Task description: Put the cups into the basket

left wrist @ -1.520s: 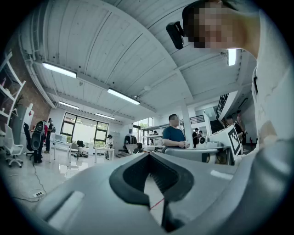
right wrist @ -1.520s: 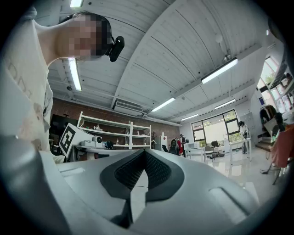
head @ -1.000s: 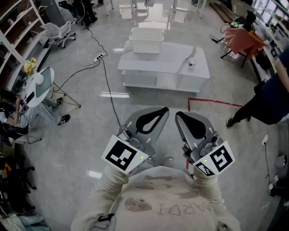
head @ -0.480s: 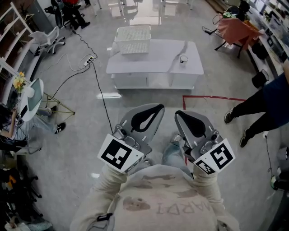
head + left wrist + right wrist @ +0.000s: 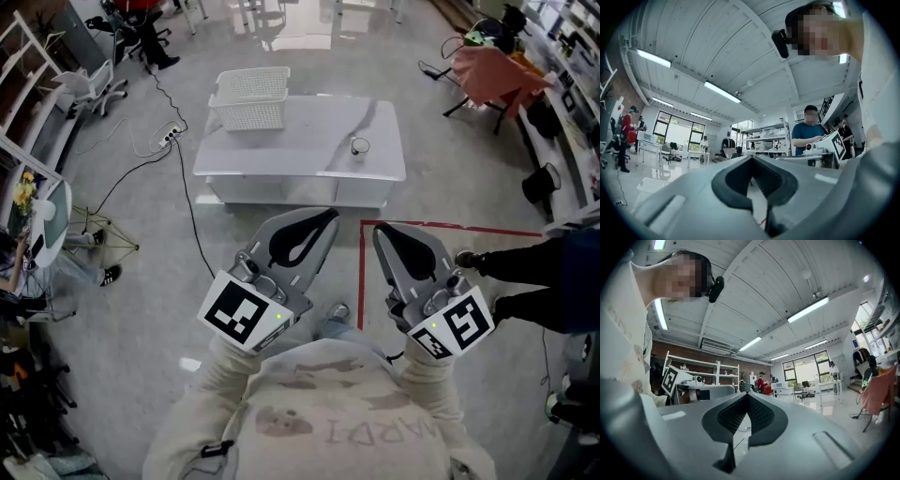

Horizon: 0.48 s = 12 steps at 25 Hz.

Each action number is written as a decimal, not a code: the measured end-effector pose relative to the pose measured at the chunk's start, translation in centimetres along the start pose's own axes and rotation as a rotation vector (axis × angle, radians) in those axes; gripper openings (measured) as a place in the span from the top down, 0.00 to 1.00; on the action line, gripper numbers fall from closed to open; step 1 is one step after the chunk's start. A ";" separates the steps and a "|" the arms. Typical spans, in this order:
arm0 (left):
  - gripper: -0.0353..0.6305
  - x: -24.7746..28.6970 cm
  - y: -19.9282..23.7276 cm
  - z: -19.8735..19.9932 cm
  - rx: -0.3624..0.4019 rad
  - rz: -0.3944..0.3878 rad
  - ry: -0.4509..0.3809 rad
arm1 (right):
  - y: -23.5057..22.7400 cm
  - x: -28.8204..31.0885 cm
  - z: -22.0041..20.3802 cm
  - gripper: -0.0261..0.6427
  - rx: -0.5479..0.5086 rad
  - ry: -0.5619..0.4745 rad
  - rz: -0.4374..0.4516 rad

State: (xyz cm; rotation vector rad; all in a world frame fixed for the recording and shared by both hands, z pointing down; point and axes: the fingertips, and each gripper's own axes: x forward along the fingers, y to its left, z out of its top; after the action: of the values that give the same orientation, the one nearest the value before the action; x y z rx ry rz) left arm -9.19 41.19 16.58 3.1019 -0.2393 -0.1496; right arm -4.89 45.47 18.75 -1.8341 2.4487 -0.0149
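The grey polished floor [image 5: 141, 253] of a big workshop room lies under me, and a red tape line [image 5: 422, 228] runs across it just ahead of my right side. I hold both tools close to my chest. The left gripper [image 5: 328, 218] has its jaws brought together at the tips with nothing between them. The right gripper [image 5: 379, 234] is the same: tips meeting, empty.

Ahead of both, well apart, stands a low white desk [image 5: 309, 155]. By my judgement the step in hand is the approach, since nothing is gripped yet. To do it well I should walk in until the desk is right below my jaws, rather than stretch for it. I should spread the jaws before they reach the cup and close them only once they sit squarely either side of its wall.

The one cup [image 5: 360, 145] I can see sits on the desk almost straight ahead of my right jaws, so that side suits the pick. It shows only as a small round rim from here, and I cannot tell whether anything is in it.

Farther off, ahead and to the left of my left jaws, the white perforated basket [image 5: 249, 114] stands upright on the desk's far left corner. It is well apart from the cup, its top is open, and I can make out nothing inside.
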 end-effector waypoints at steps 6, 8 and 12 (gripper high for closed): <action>0.94 7.8 0.9 -1.2 0.033 -0.007 0.022 | -8.3 -0.3 0.2 0.92 -0.003 0.000 -0.009; 0.94 9.8 1.5 -1.7 0.029 -0.015 0.036 | -10.3 -0.1 -0.1 0.92 0.004 0.000 -0.014; 0.94 13.4 3.6 -2.4 0.028 -0.025 0.056 | -14.1 1.2 -0.4 0.92 0.021 -0.003 -0.037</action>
State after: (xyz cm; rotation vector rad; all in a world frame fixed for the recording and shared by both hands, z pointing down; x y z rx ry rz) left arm 3.65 35.62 17.89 3.1328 -0.2024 -0.0603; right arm 8.27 40.29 19.86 -1.8696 2.4033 -0.0401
